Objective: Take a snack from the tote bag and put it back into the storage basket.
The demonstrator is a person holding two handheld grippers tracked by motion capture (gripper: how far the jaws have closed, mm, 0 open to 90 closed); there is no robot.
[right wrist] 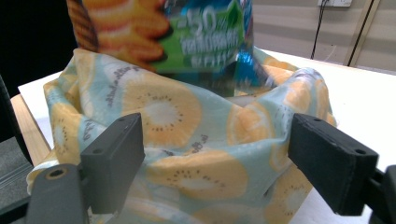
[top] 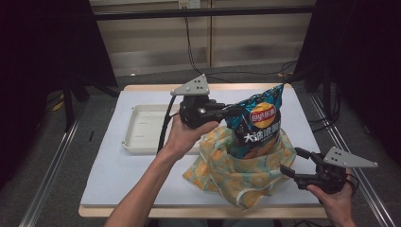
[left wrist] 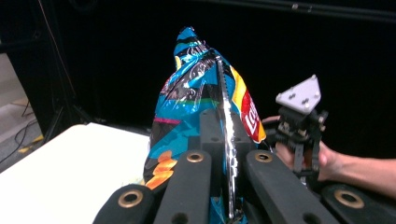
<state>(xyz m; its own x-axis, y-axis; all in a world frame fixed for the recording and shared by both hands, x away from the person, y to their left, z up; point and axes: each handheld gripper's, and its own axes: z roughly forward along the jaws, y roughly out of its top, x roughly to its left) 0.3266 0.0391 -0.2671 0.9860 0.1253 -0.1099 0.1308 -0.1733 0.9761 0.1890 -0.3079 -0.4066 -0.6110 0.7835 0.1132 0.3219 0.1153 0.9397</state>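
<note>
A blue Lay's chip bag point(top: 257, 120) stands upright with its lower part inside a cloth bag point(top: 236, 175) printed with orange fruit slices. My left gripper point(top: 231, 111) reaches in from the left and is shut on the chip bag's side seam; in the left gripper view the chip bag point(left wrist: 196, 93) has its crimped edge pinched between my left gripper's point(left wrist: 224, 126) jaws. To the right of the cloth bag, my right gripper point(top: 294, 161) is open. In the right gripper view, my right gripper point(right wrist: 222, 156) faces the cloth bag point(right wrist: 187, 135) with its jaws wide, and the chip bag point(right wrist: 187, 37) rises above.
A white tray point(top: 142, 127) lies on the table's left half behind my left forearm. The white table mat point(top: 118, 175) has bare room at front left. Black curtains hang on both sides, and cables run on the floor beyond the table.
</note>
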